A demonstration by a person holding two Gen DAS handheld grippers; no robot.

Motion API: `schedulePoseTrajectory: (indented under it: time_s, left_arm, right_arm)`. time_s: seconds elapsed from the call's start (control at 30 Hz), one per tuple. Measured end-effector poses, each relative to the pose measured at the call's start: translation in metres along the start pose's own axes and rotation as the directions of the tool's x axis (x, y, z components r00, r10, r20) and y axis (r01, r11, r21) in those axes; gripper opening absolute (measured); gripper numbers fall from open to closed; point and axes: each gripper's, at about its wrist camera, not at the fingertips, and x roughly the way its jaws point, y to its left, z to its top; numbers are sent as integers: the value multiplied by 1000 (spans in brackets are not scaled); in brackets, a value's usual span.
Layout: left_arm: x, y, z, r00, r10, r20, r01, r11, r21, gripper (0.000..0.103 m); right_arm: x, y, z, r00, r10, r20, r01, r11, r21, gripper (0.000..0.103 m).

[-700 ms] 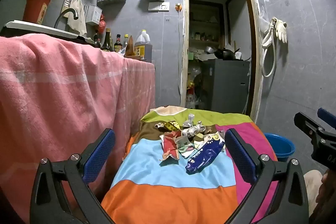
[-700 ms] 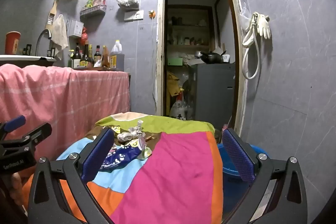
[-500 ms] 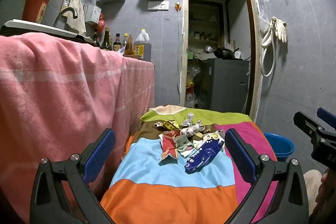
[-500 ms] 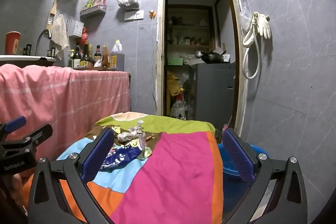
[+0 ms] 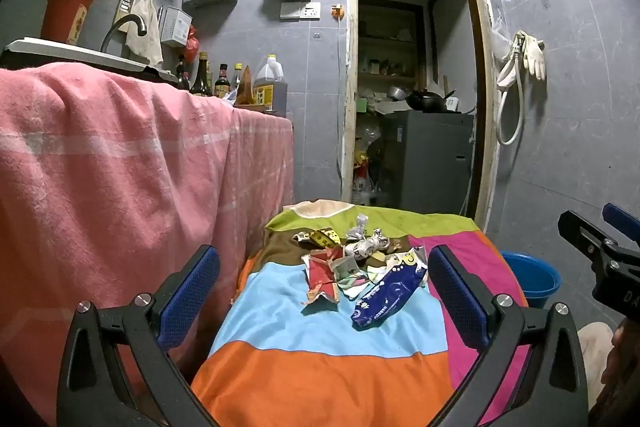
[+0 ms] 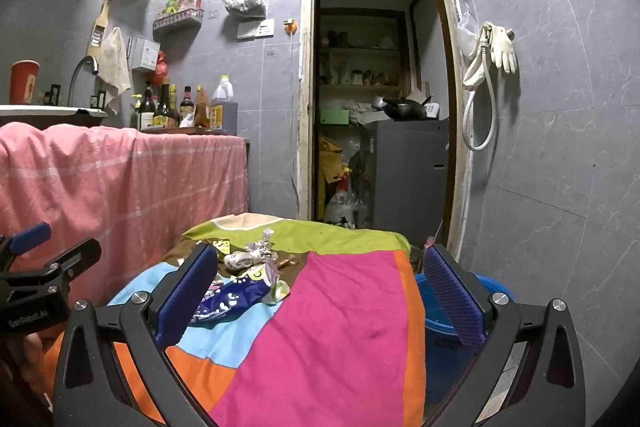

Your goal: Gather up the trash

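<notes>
A heap of trash lies on a low table under a multicoloured cloth [image 5: 332, 359]: a blue snack wrapper [image 5: 386, 297], a red wrapper [image 5: 322, 277], crumpled white paper [image 5: 366, 243] and a yellow scrap [image 5: 326, 237]. My left gripper [image 5: 323, 297] is open, short of the heap, with nothing between its fingers. My right gripper [image 6: 320, 295] is open too, to the right over the pink patch [image 6: 340, 323]; the blue wrapper [image 6: 230, 301] lies by its left finger. A blue bucket [image 6: 448, 311] stands on the floor right of the table.
A counter draped in a pink cloth [image 5: 120, 163] rises at the left, with bottles [image 5: 224, 81], a tap [image 5: 124, 29] and a red cup [image 5: 66, 13]. Ahead is an open doorway [image 5: 412, 87] with a grey cabinet [image 5: 428, 155]. Gloves and a hose [image 5: 520, 67] hang on the right wall.
</notes>
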Motion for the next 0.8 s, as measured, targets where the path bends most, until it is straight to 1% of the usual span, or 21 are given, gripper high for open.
schedulePoseTrajectory:
  time_s: [0.8]
  left_arm:
    - [2, 0, -1, 1000, -1, -2, 1, 1000, 2, 102]
  right_arm:
    - [1, 1, -1, 1000, 0, -2, 0, 1000, 0, 103]
